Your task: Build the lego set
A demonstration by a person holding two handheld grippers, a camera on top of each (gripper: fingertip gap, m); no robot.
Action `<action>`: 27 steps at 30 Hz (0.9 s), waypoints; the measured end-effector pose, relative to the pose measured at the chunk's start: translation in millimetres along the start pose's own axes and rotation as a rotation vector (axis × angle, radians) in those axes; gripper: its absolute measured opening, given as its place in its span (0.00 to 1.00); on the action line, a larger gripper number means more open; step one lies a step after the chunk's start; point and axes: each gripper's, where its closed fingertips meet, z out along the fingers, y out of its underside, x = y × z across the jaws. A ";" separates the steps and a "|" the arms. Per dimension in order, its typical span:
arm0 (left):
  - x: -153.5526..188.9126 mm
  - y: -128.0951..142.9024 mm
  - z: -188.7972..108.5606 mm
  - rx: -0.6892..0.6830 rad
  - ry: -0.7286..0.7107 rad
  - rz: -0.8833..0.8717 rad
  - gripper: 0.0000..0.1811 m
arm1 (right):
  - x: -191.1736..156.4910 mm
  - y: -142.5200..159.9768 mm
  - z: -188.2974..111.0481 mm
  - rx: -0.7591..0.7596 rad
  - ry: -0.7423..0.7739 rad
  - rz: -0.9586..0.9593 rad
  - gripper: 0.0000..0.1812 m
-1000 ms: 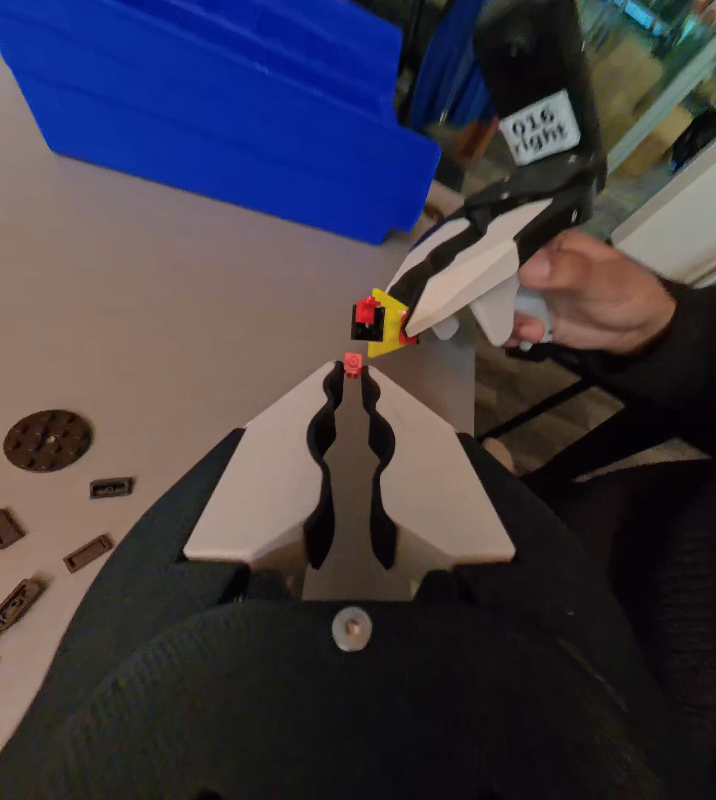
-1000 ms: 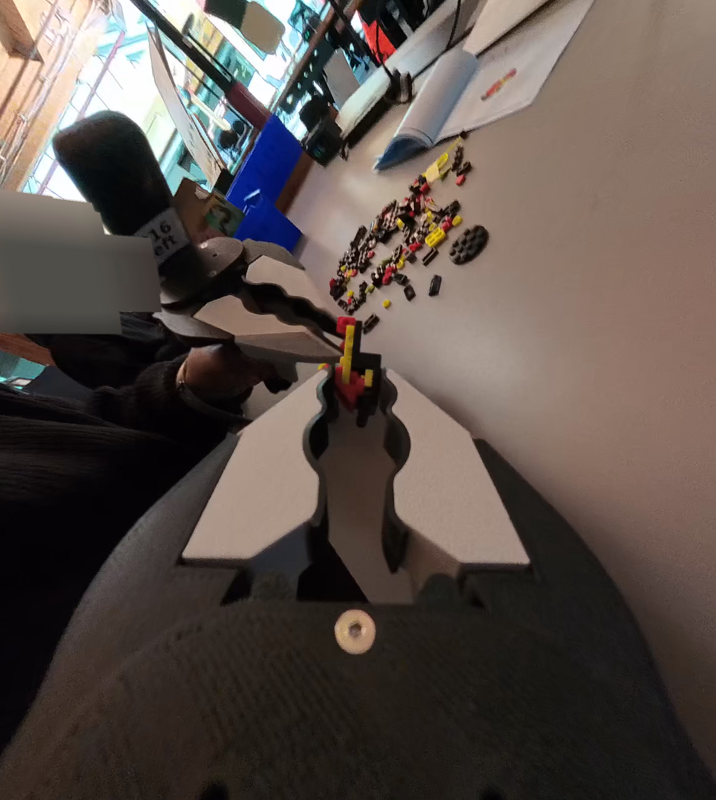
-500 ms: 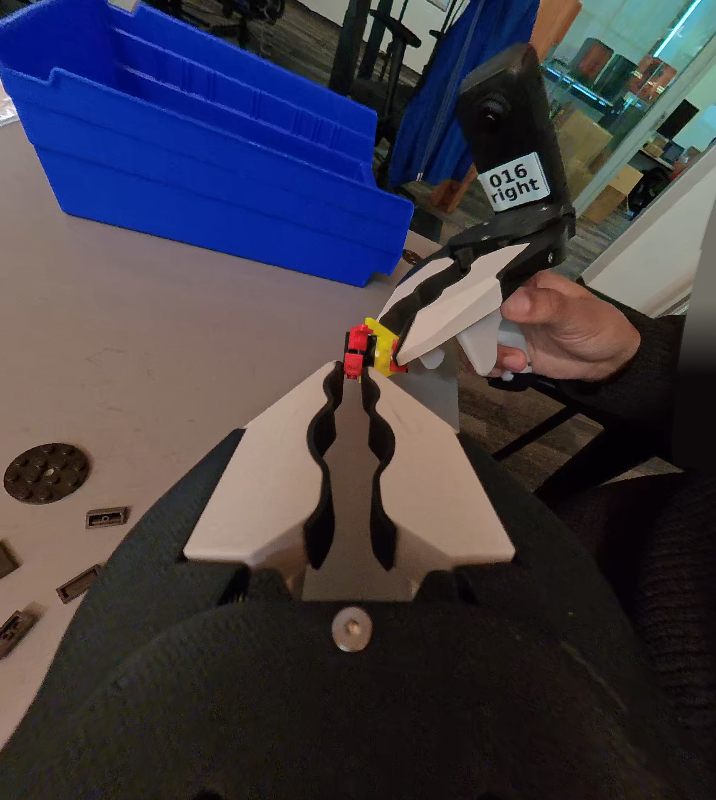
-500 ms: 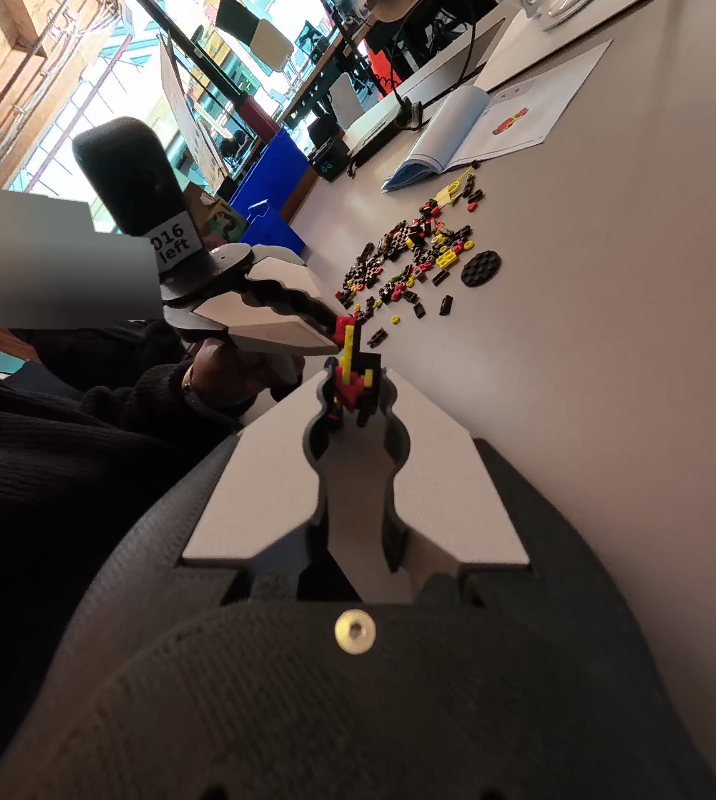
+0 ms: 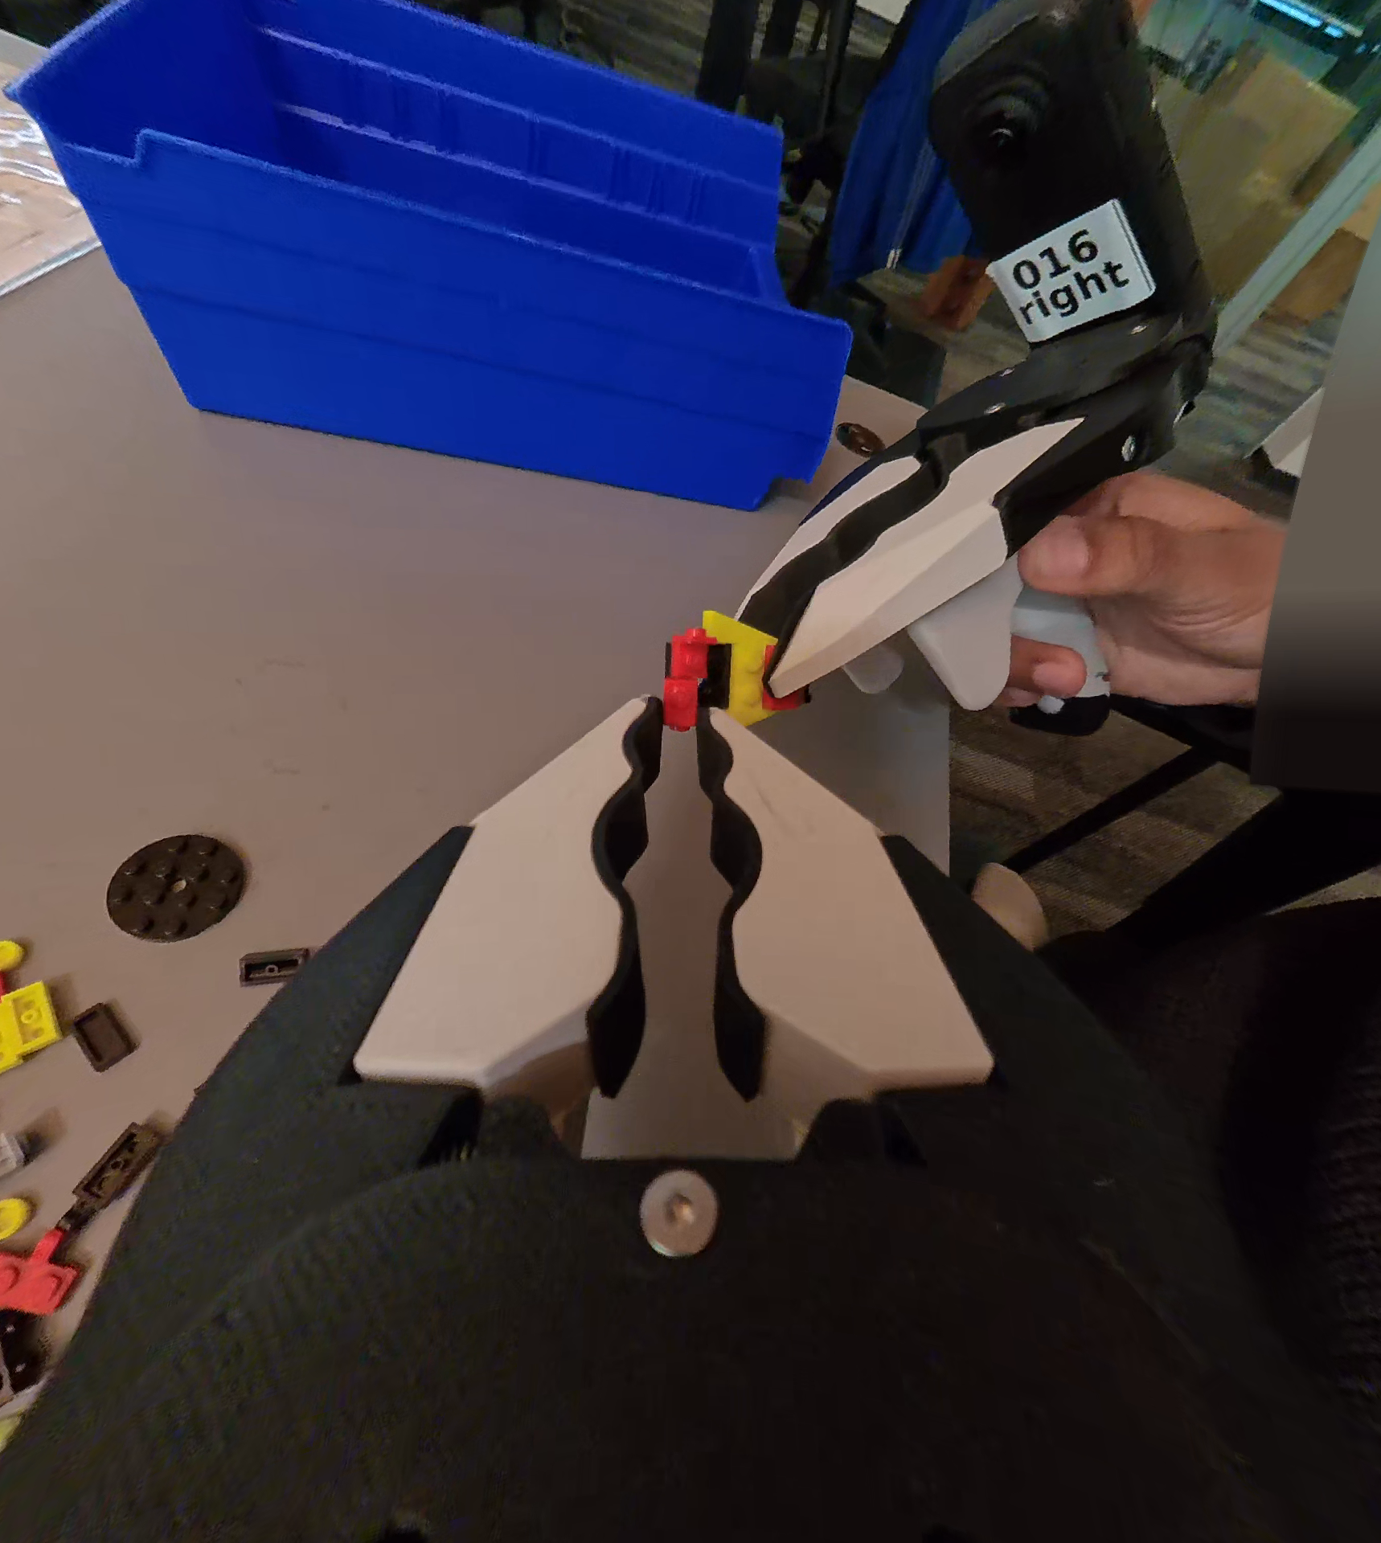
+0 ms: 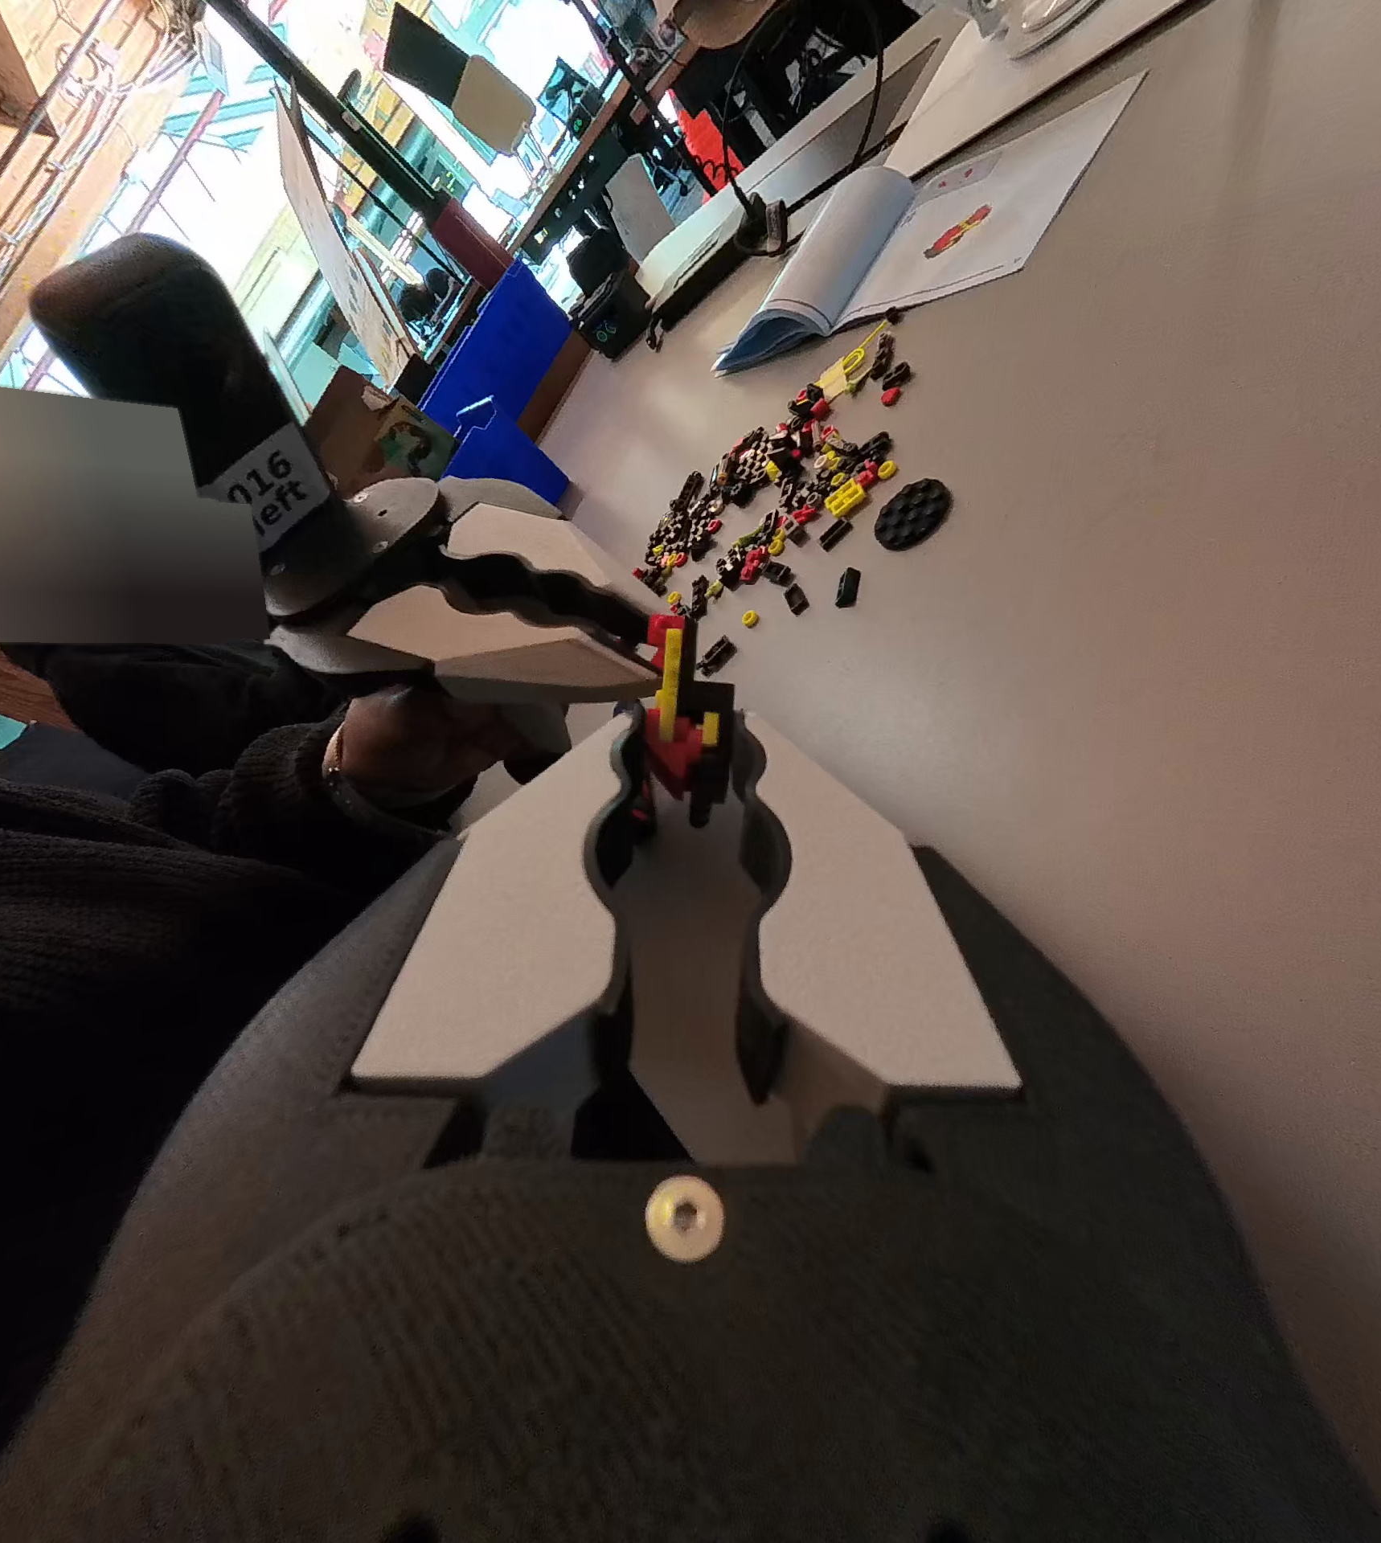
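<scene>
**Two grippers meeting on the small build**

My right gripper (image 6: 683, 735) is clamped on the lego assembly (image 6: 687, 735), a small stack of red, yellow and black bricks pinched at my fingertips, held up in the air above the grey table (image 6: 1171, 751). In the left wrist view the same assembly (image 5: 725, 668) sticks out past the tip of that gripper (image 5: 771, 668), yellow plate against the finger, black and red parts facing outward.

My left gripper (image 5: 677, 718) comes in from the side, fingertips closed down to a narrow slot around a small red piece (image 5: 680, 693). That piece is touching the red end of the assembly; I cannot tell whether it is fully seated. From the right wrist view the left gripper (image 6: 654, 647) reaches the top of the build from my left.

Ahead of my right gripper, well apart, lies the pile of loose bricks (image 6: 779, 501), with a black round plate (image 6: 913, 513) beside it and an open instruction booklet (image 6: 921, 242) farther off. To the left of my left gripper the round plate (image 5: 175, 887) and loose bricks (image 5: 2, 1027) rest on the table; a blue bin (image 5: 437, 275) stands ahead.
</scene>
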 end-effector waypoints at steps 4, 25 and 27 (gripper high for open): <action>-0.3 1.3 0.9 -0.010 -0.013 0.016 0.03 | 1.0 1.0 0.4 -0.005 0.011 -0.005 0.10; 0.4 4.7 2.0 -0.018 0.054 -0.125 0.03 | 2.2 2.4 1.3 -0.013 0.029 -0.024 0.10; 0.2 6.0 1.4 -0.025 0.073 -0.150 0.03 | 2.1 3.2 1.6 -0.017 0.027 -0.027 0.10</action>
